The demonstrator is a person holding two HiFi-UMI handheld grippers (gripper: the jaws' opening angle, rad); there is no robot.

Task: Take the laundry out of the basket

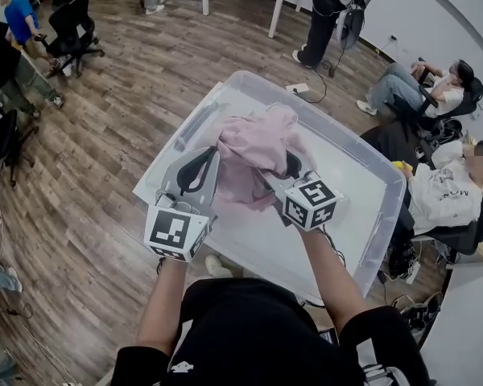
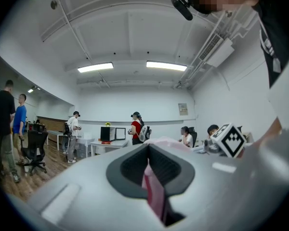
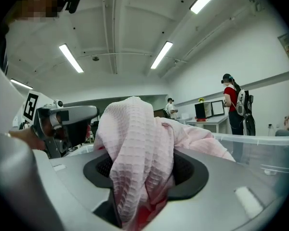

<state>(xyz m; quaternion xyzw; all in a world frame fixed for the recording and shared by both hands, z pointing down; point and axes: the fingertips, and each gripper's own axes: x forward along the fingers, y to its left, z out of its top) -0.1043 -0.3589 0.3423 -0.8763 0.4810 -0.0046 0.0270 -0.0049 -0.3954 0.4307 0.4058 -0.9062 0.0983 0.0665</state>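
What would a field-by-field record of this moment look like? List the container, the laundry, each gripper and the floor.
container: clear bin, open at the top
laundry: pink cloth, bunched over the bin, gripped at two spots
left gripper: shut on a thin fold of the pink cloth
right gripper: shut on a thick bunch of the pink cloth
floor: wood planks

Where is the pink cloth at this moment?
In the head view the pink cloth sits at centre over the clear bin, pinched on its left by the left gripper and on its right by the right gripper.
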